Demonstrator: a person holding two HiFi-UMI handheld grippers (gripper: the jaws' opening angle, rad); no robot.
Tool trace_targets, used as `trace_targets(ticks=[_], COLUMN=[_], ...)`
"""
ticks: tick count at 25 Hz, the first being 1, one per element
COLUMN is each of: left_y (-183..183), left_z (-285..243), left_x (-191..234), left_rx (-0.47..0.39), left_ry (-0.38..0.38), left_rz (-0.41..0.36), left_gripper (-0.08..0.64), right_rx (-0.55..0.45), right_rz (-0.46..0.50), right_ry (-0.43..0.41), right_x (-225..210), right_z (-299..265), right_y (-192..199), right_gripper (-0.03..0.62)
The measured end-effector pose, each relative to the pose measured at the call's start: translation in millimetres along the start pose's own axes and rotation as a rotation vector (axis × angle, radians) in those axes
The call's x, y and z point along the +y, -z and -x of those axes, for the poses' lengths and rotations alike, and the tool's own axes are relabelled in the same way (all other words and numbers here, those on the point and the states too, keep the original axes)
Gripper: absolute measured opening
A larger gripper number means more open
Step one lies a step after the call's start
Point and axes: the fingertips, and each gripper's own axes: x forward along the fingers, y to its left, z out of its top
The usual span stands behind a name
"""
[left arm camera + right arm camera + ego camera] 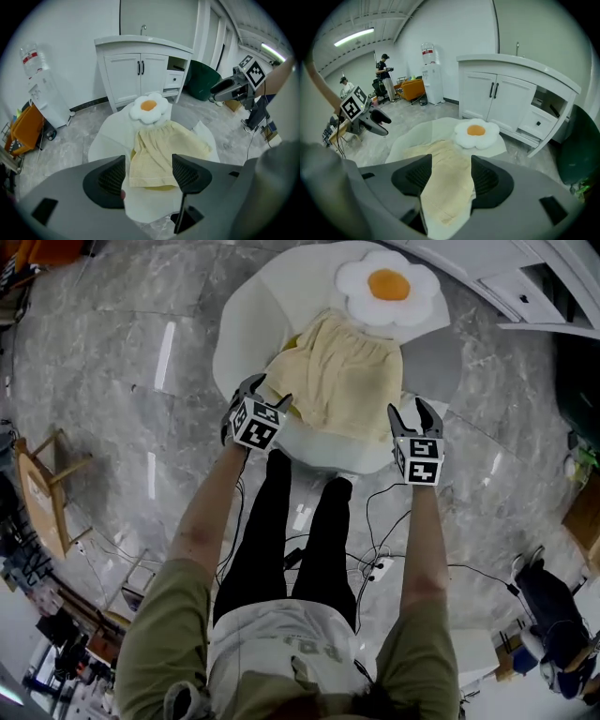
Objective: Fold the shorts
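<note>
Pale yellow shorts (342,376) lie spread on a low white round table (253,306), their waistband toward a fried-egg-shaped cushion (387,287) at the far side. My left gripper (267,392) hangs open over the shorts' near left corner, with nothing between its jaws. My right gripper (413,413) is open and empty by the near right corner. The left gripper view has the shorts (159,150) between and beyond the open left gripper (149,176), with the right gripper (229,89) off to the right. In the right gripper view the shorts (445,183) show past the open right gripper (451,176).
A white sink cabinet (140,70) stands behind the table, with a water dispenser (40,89) to its left and a green bin (204,79) to its right. Cables (375,559) trail over the grey floor by my legs. A wooden chair (42,493) stands at left. Two people (384,75) stand far off.
</note>
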Motion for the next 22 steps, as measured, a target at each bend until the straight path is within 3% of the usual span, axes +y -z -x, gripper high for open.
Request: trace_targets(ticks=[4,12,15,18,22], left_y=[17.9,70.9,82.7,89.6,103.8], left_z=[-51.8,-139.7,-161.8,-178.4,-193.8], left_x=[23.3,56.0,66.5,68.2,65.5], left_rx=[0.031,0.135,0.147,0.160,0.207], left_ry=[0.025,0.084,0.086,0.090,0.099], left_rz=[0.010,0.041,0.051,0.023,-0.031], left_gripper=[0.302,0.305,0.305,0.305,0.305], right_rx=[0.053,0.125,0.138,0.151,0.192], right_rz=[0.111,0.477,0.560,0.616,0.790], right_ry=[-0.053,-0.191,-0.226,-0.256,-0.285], right_x=[18.8,53.0,56.2,57.8,67.2], right_z=[-64.8,-208.2,-261.7,-304.7,-346.9], right_y=[0.4,-31.0,-41.3,-46.2,-45.6], right_gripper=[0.272,0.272,0.272,0.267,0.241])
